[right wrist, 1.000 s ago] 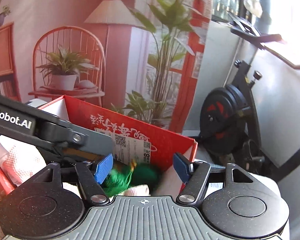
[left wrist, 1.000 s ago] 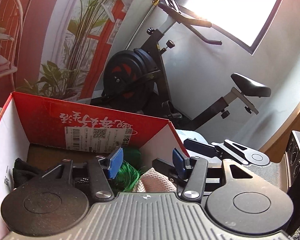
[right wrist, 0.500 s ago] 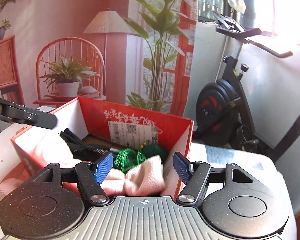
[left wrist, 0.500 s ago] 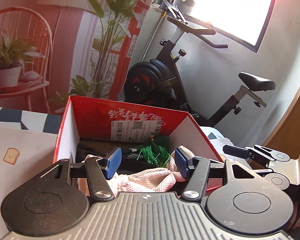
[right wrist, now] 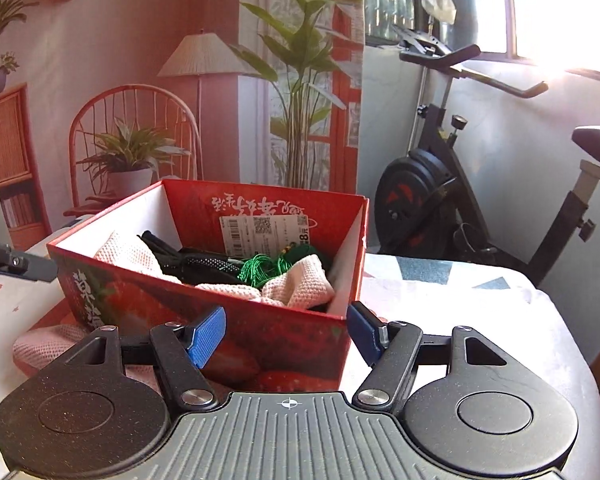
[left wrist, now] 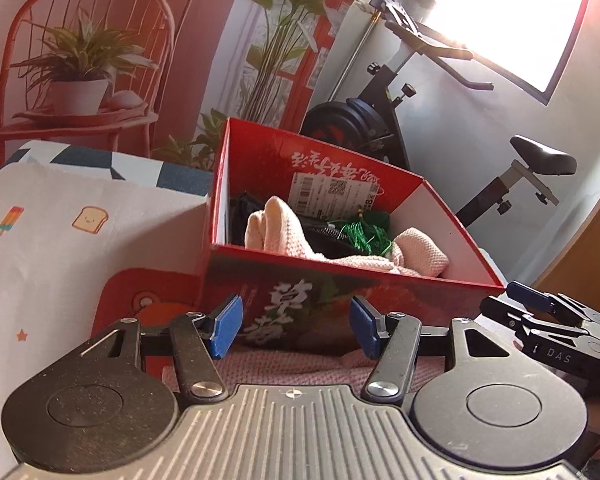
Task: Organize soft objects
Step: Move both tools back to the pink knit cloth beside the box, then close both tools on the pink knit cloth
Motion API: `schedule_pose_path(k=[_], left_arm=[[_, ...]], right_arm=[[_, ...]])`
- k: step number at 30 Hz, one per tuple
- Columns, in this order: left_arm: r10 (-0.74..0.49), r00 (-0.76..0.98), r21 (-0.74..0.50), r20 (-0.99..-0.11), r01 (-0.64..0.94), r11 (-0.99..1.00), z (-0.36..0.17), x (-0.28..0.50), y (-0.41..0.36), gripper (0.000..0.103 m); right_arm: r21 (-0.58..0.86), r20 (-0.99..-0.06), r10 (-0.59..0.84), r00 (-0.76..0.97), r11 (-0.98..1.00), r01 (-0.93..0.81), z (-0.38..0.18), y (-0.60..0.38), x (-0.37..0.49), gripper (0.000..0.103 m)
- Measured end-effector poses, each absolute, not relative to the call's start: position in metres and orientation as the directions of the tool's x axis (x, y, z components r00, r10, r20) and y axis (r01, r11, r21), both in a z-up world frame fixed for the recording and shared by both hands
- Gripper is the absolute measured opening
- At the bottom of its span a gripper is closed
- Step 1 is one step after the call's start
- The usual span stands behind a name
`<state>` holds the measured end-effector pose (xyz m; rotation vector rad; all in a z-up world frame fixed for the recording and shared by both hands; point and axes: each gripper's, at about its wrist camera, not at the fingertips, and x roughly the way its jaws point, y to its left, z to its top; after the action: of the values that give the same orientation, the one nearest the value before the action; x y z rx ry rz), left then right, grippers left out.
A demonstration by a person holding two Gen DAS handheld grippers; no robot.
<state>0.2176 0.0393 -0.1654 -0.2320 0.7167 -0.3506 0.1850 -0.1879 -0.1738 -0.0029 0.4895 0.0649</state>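
Observation:
A red cardboard box (left wrist: 300,292) (right wrist: 140,292) stands open-topped on the patterned tablecloth. Inside it lie pink knit cloths (left wrist: 280,228) (right wrist: 300,280), a black fabric item (left wrist: 324,236) (right wrist: 196,264) and a green tassel (left wrist: 364,232) (right wrist: 264,266). Another pink knit cloth (left wrist: 284,368) (right wrist: 48,344) lies on the table against the box's near side. My left gripper (left wrist: 296,330) hovers open just above that cloth, facing the box wall, nothing between its pads. My right gripper (right wrist: 284,334) (left wrist: 500,300) is open too, before the box's near right corner and holding nothing.
A black exercise bike (left wrist: 380,120) (right wrist: 432,208) stands behind the table beside a pink backdrop printed with a chair and plants. The tablecloth (left wrist: 80,220) spreads to the left of the box. The table's right edge (right wrist: 560,320) falls off near the bike.
Both grippers have drawn back from above the box's inside to its near side. The whole box and the pink cloth on the table now show in front of them.

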Motion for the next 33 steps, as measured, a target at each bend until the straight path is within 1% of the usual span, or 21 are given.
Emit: schedule_pose_path(k=[4, 9, 14, 21, 24, 29, 33], left_arm=[[-0.379, 0.683, -0.334, -0.624, 0.205, 0.920, -0.182, 0.214, 0.042, 0.062], [-0.357, 0.674, -0.320, -0.647, 0.185, 0.929, -0.195, 0.216, 0.042, 0.062], [-0.343, 0.656, -0.312, -0.673, 0.169, 0.935, -0.207, 0.218, 0.042, 0.062], [-0.354, 0.640, -0.318, -0.682, 0.175, 0.932, -0.219, 0.210, 0.040, 0.064], [-0.356, 0.644, -0.325, -0.677, 0.172, 0.930, -0.222, 0.206, 0.041, 0.066], [-0.354, 0.645, -0.336, -0.677, 0.158, 0.929, -0.227, 0.202, 0.042, 0.066], [-0.354, 0.645, -0.331, -0.677, 0.162, 0.930, -0.227, 0.202, 0.041, 0.066]], right_arm=[[0.035, -0.485, 0.078, 0.871, 0.997, -0.070, -0.186, -0.182, 0.176, 0.064], [0.087, -0.527, 0.101, 0.844, 0.994, -0.065, -0.207, -0.174, 0.175, 0.064], [0.108, -0.564, 0.128, 0.816, 0.991, -0.080, -0.224, -0.161, 0.177, 0.064], [0.142, -0.626, 0.155, 0.764, 0.986, -0.084, -0.251, -0.148, 0.170, 0.064], [0.147, -0.633, 0.155, 0.758, 0.986, -0.079, -0.258, -0.147, 0.164, 0.064], [0.167, -0.629, 0.162, 0.760, 0.983, -0.071, -0.257, -0.150, 0.164, 0.064], [0.226, -0.593, 0.183, 0.784, 0.973, -0.055, -0.248, -0.157, 0.163, 0.064]])
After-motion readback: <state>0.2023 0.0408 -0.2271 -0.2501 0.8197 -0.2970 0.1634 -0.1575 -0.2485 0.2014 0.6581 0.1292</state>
